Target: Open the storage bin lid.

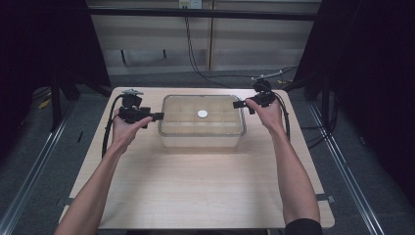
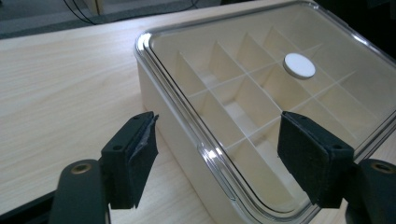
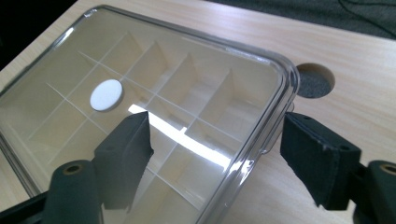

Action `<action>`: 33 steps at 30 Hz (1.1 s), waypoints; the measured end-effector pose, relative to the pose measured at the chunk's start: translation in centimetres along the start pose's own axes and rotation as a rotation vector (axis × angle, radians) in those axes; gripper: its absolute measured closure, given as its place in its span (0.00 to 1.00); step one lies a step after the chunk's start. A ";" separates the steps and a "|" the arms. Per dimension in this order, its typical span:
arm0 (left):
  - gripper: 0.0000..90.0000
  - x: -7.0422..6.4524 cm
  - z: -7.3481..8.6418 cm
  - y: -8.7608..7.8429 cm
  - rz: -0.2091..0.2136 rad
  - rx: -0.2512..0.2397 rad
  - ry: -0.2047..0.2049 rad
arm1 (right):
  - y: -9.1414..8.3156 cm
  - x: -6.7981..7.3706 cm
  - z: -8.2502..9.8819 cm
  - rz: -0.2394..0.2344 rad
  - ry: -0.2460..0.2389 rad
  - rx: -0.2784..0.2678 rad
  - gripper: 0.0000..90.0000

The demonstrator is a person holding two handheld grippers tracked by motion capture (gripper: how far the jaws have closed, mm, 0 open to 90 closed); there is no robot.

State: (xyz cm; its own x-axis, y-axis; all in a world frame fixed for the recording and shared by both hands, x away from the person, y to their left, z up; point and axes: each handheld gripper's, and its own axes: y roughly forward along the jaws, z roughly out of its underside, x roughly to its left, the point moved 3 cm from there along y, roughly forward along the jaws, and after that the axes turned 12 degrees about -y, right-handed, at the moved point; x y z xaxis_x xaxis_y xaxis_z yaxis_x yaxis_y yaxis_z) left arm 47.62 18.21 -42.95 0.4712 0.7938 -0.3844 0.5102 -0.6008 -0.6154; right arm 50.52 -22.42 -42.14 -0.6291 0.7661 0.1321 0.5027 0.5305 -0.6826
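A cream box (image 1: pixel 200 139) with inner dividers stands at the far middle of the table under a clear lid (image 1: pixel 222 105). A white round disc (image 1: pixel 202 114) sits at the lid's centre. My left gripper (image 1: pixel 157 116) is at the box's left side, open; in the left gripper view its jaws (image 2: pixel 217 140) stand on either side of the lid's rim (image 2: pixel 187 116) without pressing on it. My right gripper (image 1: pixel 237 104) is at the box's far right corner, open. In the right gripper view its jaws (image 3: pixel 215 135) straddle the lid's corner (image 3: pixel 280 79), with the disc (image 3: pixel 106 94) farther off.
The wooden table (image 1: pixel 195 186) has bare room in front of the box. A round cable hole (image 3: pixel 315 80) is cut in the top just beyond the box's corner. Cables run over the floor behind the table, and dark curtains hang at both sides.
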 end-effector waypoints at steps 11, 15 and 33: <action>0.32 0.2 0.9 0.6 -0.002 0.019 -0.008 | 2.0 -0.5 0.9 0.017 0.038 0.038 0.28; 0.32 0.5 1.3 0.9 0.001 0.033 -0.020 | 2.2 -1.0 1.0 0.036 0.060 0.034 0.28; 0.33 0.6 1.9 2.2 0.028 0.066 -0.050 | 4.9 -0.7 1.9 -0.058 0.109 0.047 0.23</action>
State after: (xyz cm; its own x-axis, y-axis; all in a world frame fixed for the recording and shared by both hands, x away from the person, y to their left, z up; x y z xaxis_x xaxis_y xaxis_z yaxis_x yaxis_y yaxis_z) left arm 47.67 17.59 -45.81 0.4471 0.7815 -0.4352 0.4478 -0.6167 -0.6474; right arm 52.28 -21.10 -46.93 -0.5868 0.7708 0.2481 0.4376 0.5596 -0.7038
